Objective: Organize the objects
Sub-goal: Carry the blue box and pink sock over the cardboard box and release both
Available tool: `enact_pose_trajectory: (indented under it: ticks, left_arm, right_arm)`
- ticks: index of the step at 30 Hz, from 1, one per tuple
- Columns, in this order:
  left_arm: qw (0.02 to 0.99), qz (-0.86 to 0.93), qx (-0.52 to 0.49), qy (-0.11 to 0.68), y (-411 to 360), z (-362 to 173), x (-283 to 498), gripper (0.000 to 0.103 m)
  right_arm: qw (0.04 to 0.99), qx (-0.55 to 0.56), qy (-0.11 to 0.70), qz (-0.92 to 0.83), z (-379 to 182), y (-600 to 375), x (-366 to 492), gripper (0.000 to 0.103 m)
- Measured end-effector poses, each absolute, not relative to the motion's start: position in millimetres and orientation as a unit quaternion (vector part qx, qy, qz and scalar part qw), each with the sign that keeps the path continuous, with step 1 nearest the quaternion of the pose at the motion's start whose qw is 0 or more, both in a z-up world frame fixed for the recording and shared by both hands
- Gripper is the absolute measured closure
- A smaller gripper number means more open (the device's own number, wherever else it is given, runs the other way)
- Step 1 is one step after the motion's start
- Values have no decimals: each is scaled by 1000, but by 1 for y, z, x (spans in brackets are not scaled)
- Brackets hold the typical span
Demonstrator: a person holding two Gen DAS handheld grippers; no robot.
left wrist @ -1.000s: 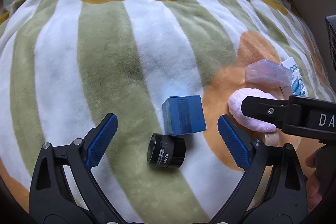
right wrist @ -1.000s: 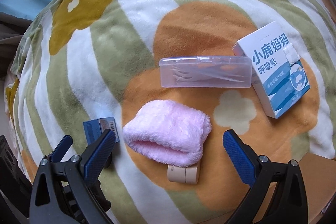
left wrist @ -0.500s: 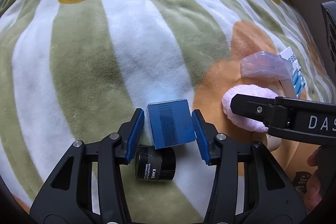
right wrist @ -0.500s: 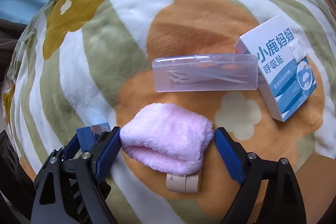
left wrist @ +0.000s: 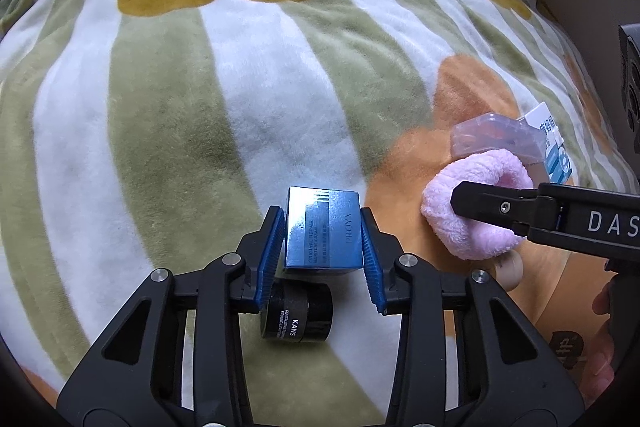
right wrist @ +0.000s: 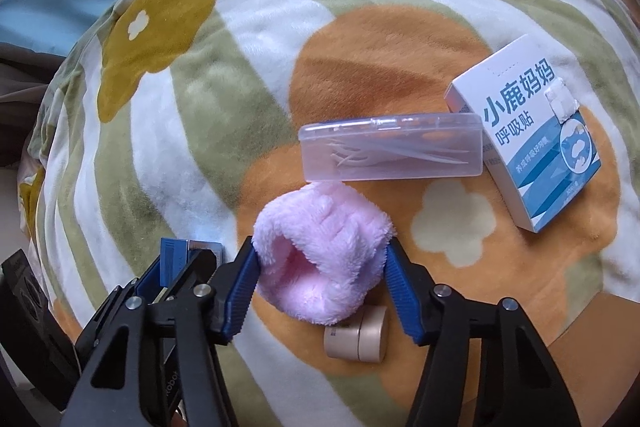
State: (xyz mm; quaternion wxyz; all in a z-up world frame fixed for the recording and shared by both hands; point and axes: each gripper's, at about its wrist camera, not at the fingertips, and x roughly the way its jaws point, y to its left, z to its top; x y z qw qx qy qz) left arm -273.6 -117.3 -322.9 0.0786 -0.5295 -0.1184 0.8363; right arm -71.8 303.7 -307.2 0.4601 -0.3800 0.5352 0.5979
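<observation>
My left gripper (left wrist: 322,259) is shut on a blue box (left wrist: 323,231), its blue pads pressed on both sides, lifting it off the striped flower blanket (left wrist: 168,115). A black jar (left wrist: 298,317) lies on its side just below the box. My right gripper (right wrist: 320,283) is shut on a fluffy pink cloth (right wrist: 320,251), which also shows in the left wrist view (left wrist: 476,203). The blue box and left gripper fingers (right wrist: 180,259) show at the left of the right wrist view.
A clear plastic case (right wrist: 392,151) lies behind the pink cloth, beside a white and blue carton (right wrist: 528,143). A small beige cylinder (right wrist: 358,341) lies under the cloth. A brown cardboard edge (right wrist: 592,331) is at the lower right.
Both grippers went from open to shut: the left closed on the blue box and raised it, the right closed on the pink cloth and squeezed it.
</observation>
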Motion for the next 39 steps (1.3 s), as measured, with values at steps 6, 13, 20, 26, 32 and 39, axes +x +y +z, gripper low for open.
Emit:
enact_pose_trajectory:
  ticks: [6, 13, 20, 26, 32, 39]
  left_arm:
    - [77, 840, -523, -125, -120, -313, -270, 70]
    - [70, 851, -504, -129, -122, -276, -259, 70]
    - [65, 865, -479, -134, -116, -229, -233, 70]
    - [45, 874, -465, -136, -103, -193, -196, 69]
    - [22, 878, -456, -146, -81, -169, -148, 69]
    - [-8, 876, -453, -167, -54, -148, -89, 69]
  right_arm:
    - [455, -366, 537, 609, -294, 299, -78, 47]
    - [444, -351, 533, 629, -275, 302, -85, 48]
    - [431, -338, 519, 657, -236, 295, -68, 48]
    - [406, -340, 493, 690, -196, 282, -48, 48]
    - [379, -350, 458, 724, -158, 260, -22, 48]
    - [340, -379, 429, 746, -135, 227, 8, 48]
